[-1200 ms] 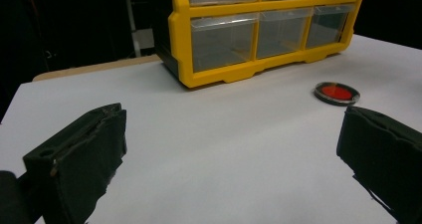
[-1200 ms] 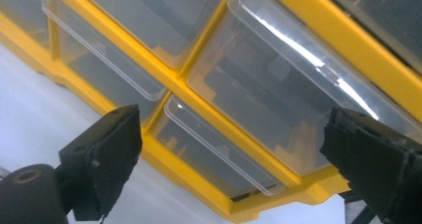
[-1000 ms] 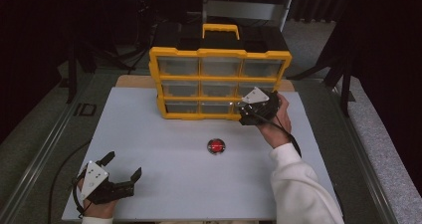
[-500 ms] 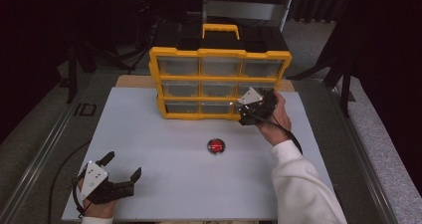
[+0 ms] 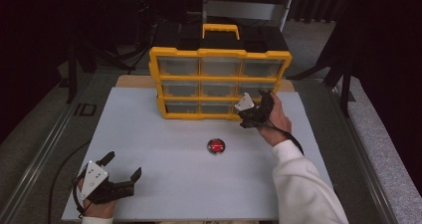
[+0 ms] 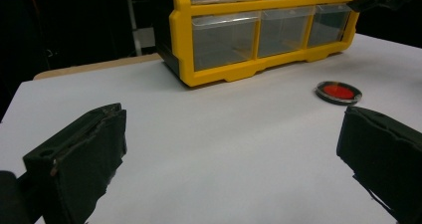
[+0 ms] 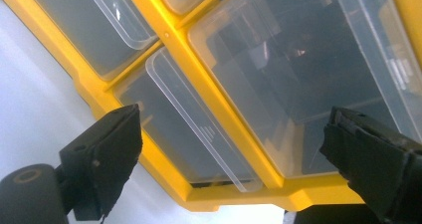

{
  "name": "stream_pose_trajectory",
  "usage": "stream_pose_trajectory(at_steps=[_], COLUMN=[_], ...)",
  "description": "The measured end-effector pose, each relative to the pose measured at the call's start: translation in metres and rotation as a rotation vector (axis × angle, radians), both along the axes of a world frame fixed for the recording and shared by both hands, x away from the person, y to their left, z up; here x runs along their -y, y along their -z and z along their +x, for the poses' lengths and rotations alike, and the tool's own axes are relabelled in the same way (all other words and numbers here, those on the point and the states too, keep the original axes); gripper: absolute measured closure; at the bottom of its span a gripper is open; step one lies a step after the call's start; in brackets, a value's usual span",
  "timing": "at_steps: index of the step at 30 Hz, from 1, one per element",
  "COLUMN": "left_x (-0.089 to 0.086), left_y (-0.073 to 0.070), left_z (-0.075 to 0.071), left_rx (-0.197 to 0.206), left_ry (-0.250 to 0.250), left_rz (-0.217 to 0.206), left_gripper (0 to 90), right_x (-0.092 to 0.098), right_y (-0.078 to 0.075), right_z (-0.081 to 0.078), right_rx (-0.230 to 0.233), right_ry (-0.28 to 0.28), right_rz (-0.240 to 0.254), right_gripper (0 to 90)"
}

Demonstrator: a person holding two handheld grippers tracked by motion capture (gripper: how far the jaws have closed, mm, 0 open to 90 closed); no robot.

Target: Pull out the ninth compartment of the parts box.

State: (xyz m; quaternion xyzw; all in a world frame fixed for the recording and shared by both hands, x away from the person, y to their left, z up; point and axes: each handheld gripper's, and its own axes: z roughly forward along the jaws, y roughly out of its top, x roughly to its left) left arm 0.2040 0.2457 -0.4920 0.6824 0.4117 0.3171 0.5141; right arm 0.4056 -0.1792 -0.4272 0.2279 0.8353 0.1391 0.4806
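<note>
from the high view, my right gripper [image 5: 250,115] is up against the bottom-right drawer [image 5: 247,106] of the yellow drawer cabinet [image 5: 219,82], at the cabinet's lower right corner. i judge the step in hand is reaching for that drawer to pull it open; the next move calls for closing on its front lip and drawing straight back toward me. the red disc [image 5: 216,146] lies on the white board [image 5: 164,149] in front of the cabinet, well apart from it. my left gripper [image 5: 117,176] rests far in front of the cabinet, toward its left, with its jaws spread.

in the left gripper view, my 2 jaws stand wide apart and hold nothing. the cabinet [image 6: 259,30] sits ahead and the disc [image 6: 339,92] lies before its right end.

in the right gripper view, my 2 jaws are wide open, just short of the cabinet's clear drawer fronts, gripping nothing. the bottom-right drawer [image 7: 199,134] lies between them, its lip near the frame's lower edge. i cannot tell whether either jaw touches the plastic.
</note>
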Motion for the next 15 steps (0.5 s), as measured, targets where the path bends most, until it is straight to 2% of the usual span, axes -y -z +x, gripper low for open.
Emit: stream_pose_trajectory(at_steps=[1,2,8,9,10,11,15], left_x=[0.000,0.000,0.000,0.000,0.000,0.000,0.000], left_y=[0.000,0.000,0.000,0.000,0.000,0.000,0.000], left_z=[0.000,0.000,0.000,0.000,0.000,0.000,0.000], left_rx=[0.000,0.000,0.000,0.001,0.000,0.001,0.001], left_ry=[0.000,0.000,-0.002,-0.002,-0.002,-0.002,-0.004], left_rz=[0.000,0.000,-0.001,-0.002,-0.001,-0.001,-0.002], left_gripper=[0.0,0.0,0.0,0.0,0.0,0.0,0.0], right_x=[-0.002,-0.001,-0.004,-0.005,-0.006,-0.006,-0.008], right_y=[0.002,0.002,0.008,0.012,0.013,0.014,0.018], right_z=[-0.001,-0.001,-0.001,-0.002,-0.002,-0.002,-0.003], right_rx=[0.006,0.012,0.038,0.062,0.069,0.077,0.104], right_ry=[0.005,-0.005,-0.006,-0.011,-0.007,-0.013,-0.013], right_rz=[0.014,-0.024,-0.043,-0.072,-0.073,-0.095,-0.122], right_gripper=[8.2,8.2,8.2,8.2,8.2,8.2,8.2])
